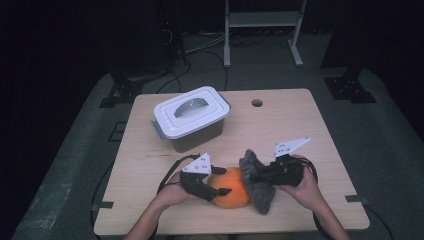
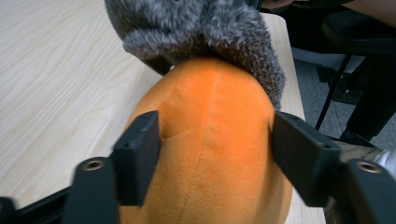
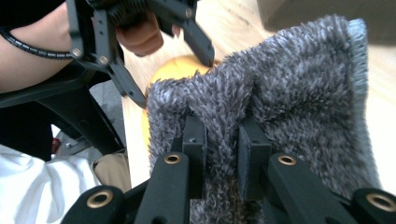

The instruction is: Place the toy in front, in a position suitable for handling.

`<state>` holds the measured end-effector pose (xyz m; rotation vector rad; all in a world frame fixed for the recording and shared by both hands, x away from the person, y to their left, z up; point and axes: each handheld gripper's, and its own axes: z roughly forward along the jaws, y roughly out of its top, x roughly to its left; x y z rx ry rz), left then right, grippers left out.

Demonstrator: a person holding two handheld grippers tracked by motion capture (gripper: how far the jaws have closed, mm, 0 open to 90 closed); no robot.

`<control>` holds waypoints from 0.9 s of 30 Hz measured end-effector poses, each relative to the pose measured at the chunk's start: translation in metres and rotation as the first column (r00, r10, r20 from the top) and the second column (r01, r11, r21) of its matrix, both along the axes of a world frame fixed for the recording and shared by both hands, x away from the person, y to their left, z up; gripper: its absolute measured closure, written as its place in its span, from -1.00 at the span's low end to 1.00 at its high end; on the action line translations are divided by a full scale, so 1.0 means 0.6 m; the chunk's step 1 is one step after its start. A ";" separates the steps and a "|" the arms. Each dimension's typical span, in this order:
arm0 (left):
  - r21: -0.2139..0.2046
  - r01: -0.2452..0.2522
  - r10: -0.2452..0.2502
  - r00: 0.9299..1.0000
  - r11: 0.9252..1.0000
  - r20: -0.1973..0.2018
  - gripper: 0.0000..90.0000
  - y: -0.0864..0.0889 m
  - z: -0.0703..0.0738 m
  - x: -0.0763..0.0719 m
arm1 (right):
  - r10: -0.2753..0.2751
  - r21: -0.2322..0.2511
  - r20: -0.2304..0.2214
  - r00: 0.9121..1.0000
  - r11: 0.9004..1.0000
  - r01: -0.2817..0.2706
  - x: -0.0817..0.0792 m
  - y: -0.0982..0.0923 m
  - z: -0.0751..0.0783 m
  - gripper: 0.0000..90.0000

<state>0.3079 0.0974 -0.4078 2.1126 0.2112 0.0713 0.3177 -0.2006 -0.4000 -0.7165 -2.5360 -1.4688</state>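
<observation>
Holding the orange plush ball (image 1: 230, 187) steady looks to me like the left tool's (image 1: 218, 190) whole job right now: its jaws stand wide and press on the ball's flanks from both sides, which pins the soft thing to the desk (image 1: 280, 125) so it cannot roll while the other side works. My right tool (image 1: 256, 176) has its jaws narrow, pinched on a fold of the grey fuzzy cloth (image 1: 256, 182), and that cloth lies draped against the far side of the ball from the left tool, its edge lapping over the ball's top. I judge the cloth is being drawn over or rubbed on the ball.

Both forearms come in low from the near edge, the left hand (image 1: 172, 187) angled inward with its tool lying almost level, the right hand (image 1: 300, 182) cupped round its tool and pointing back toward the left one. Beyond the left tool sits a lidded white box (image 1: 191, 116), well apart.
</observation>
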 end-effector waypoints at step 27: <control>-0.040 -0.053 0.053 0.999 0.998 -0.004 -0.03 0.021 0.008 0.009 | -0.045 -0.009 -0.025 0.999 0.999 0.044 0.006 -0.026 -0.013 0.68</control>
